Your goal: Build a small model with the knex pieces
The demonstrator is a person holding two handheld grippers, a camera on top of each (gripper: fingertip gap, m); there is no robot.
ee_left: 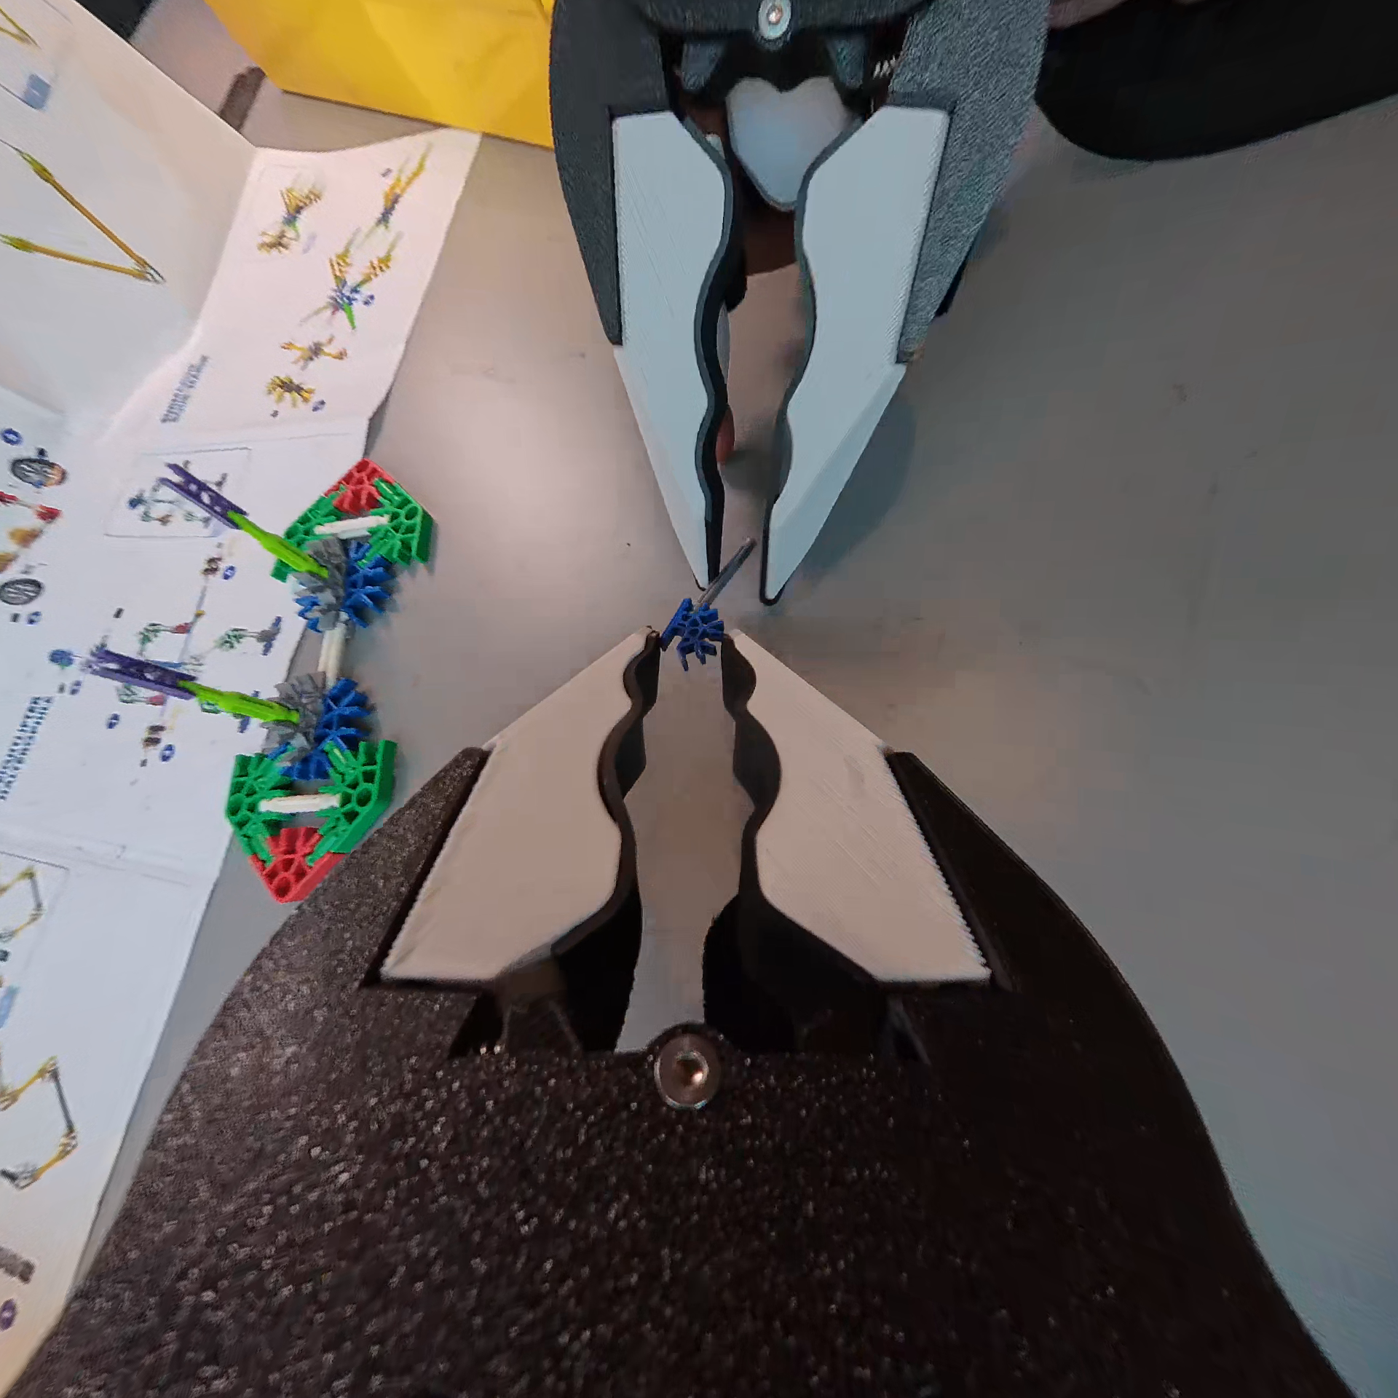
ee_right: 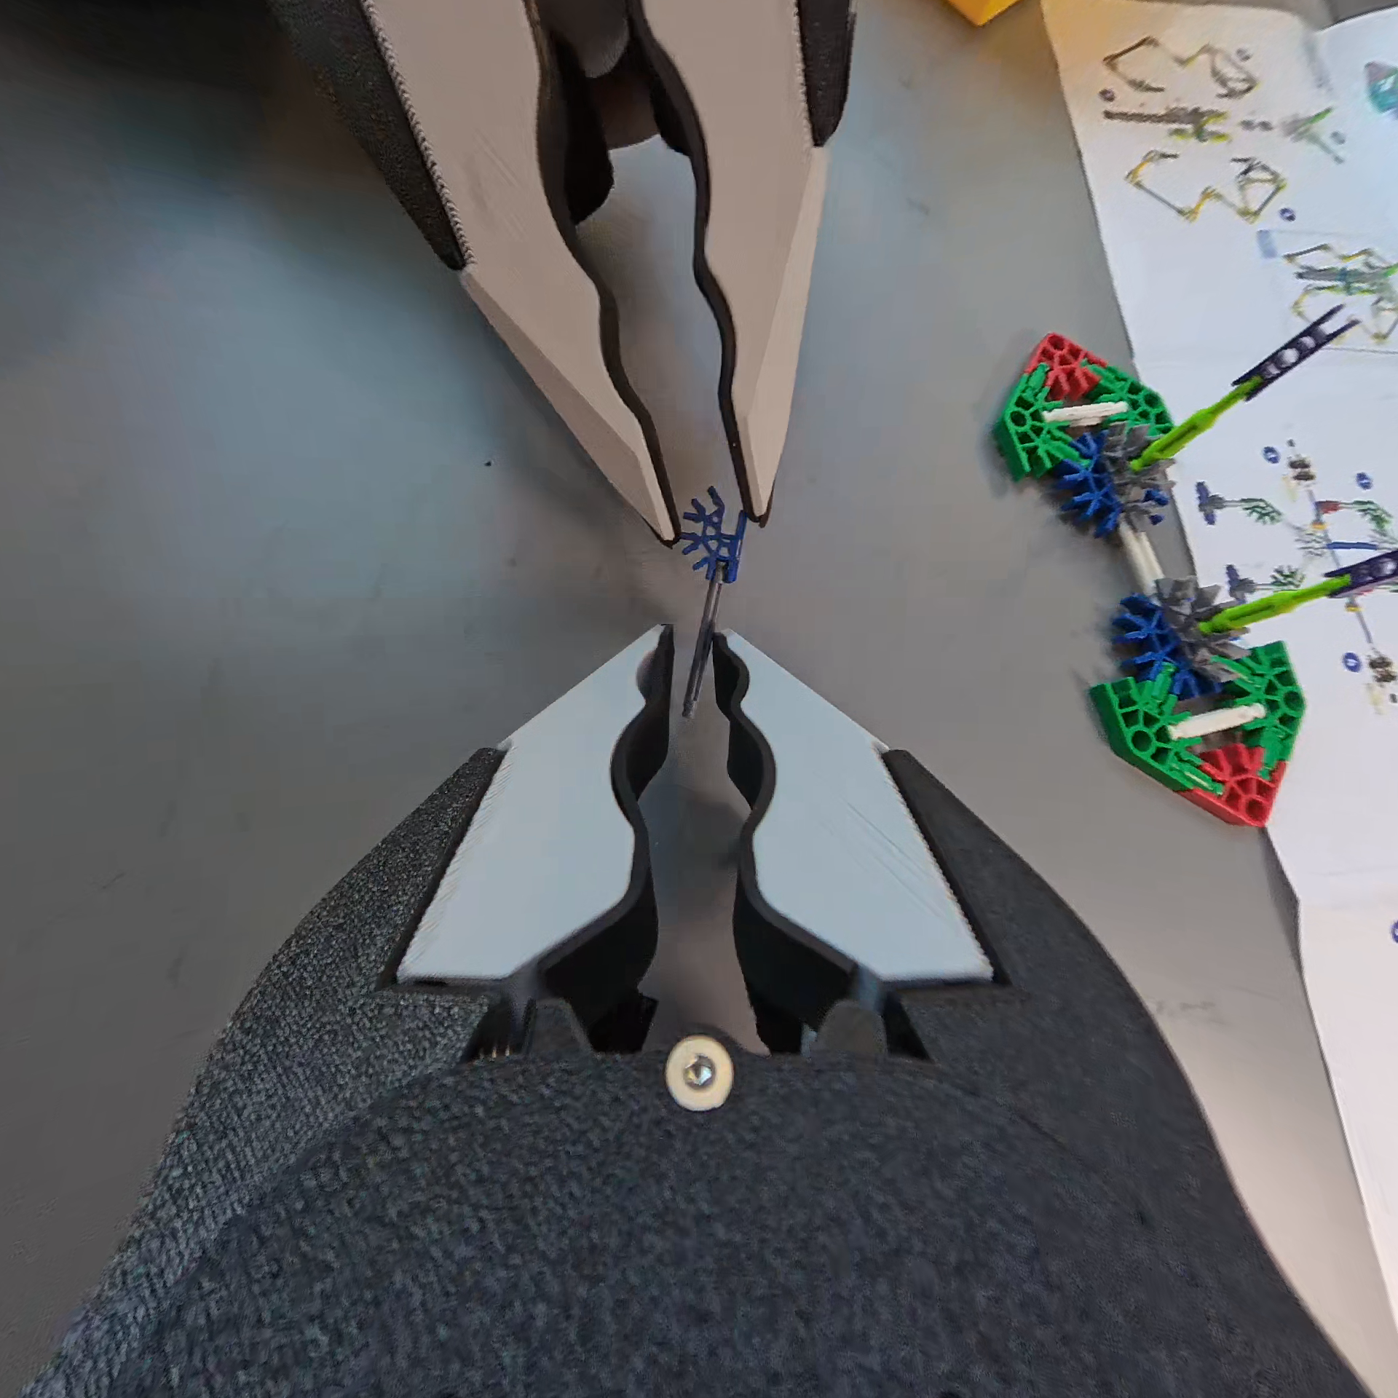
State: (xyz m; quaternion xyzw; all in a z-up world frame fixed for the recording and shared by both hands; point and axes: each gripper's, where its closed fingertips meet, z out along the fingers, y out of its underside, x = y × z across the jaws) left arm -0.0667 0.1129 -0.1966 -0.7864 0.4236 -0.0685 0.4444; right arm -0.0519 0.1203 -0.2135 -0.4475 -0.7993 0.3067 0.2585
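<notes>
My left gripper (ee_left: 688,643): tips pinched on a blue snowflake connector (ee_left: 693,625), above the grey table (ee_left: 1135,605). My right gripper (ee_right: 692,634): tips narrowed around a thin dark rod (ee_right: 700,666) plugged into that connector. Beside them: a green, red, blue assembly (ee_left: 333,666) on an instruction sheet (ee_left: 151,424); a yellow box (ee_left: 393,53) beyond.

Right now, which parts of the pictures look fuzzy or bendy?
Left wrist view: the instruction sheet at the left edge is smeared and curved by the wide lens; the blue connector is fairly sharp. Right wrist view: the thin dark rod looks slightly blurred, the sheet's drawings are soft, and the grey table darkens toward the left.
</notes>
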